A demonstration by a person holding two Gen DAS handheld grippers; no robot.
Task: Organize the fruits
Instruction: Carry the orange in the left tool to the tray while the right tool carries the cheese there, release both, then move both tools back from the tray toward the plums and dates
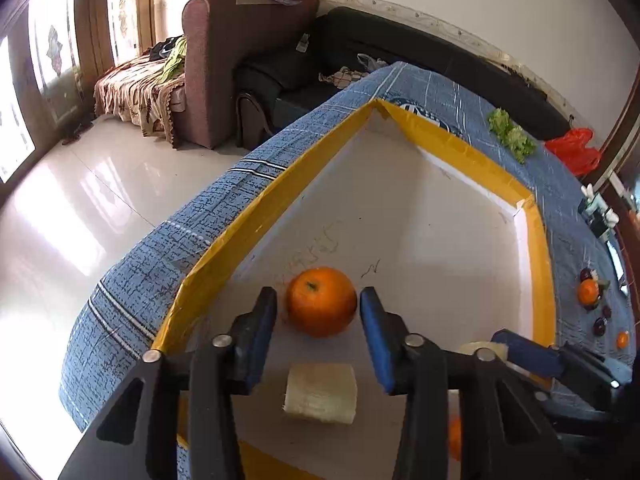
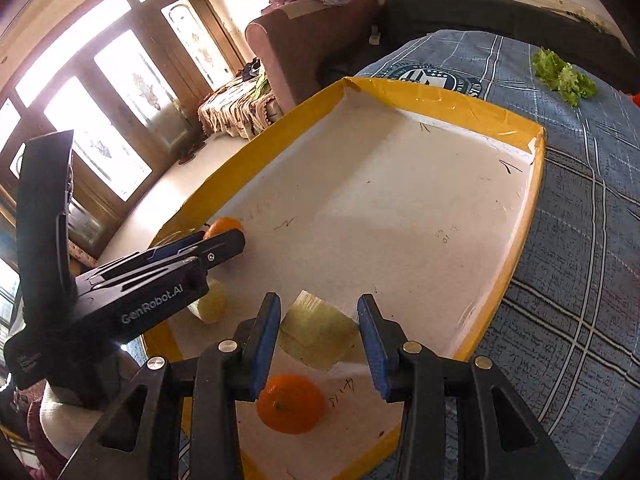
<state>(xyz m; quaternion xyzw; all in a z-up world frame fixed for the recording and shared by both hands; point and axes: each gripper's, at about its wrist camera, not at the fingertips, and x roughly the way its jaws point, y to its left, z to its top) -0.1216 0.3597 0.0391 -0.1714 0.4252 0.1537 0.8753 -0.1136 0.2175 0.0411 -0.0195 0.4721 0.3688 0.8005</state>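
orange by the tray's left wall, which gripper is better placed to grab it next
Left. The left gripper is open with that orange right between its fingertips, while the right gripper sits over a pale fruit piece.

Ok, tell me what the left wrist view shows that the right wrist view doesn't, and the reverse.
Only the left wrist view shows the small cluster of dark and orange fruits lying on the blue patterned tablecloth right of the tray, and a red plastic bag beyond the table.

Only the right wrist view shows a second round orange near the tray's front edge, below the open right gripper.

Both show the yellow-rimmed white tray, the round orange between the open left gripper's fingers, pale yellow cut pieces, and green leafy lettuce.
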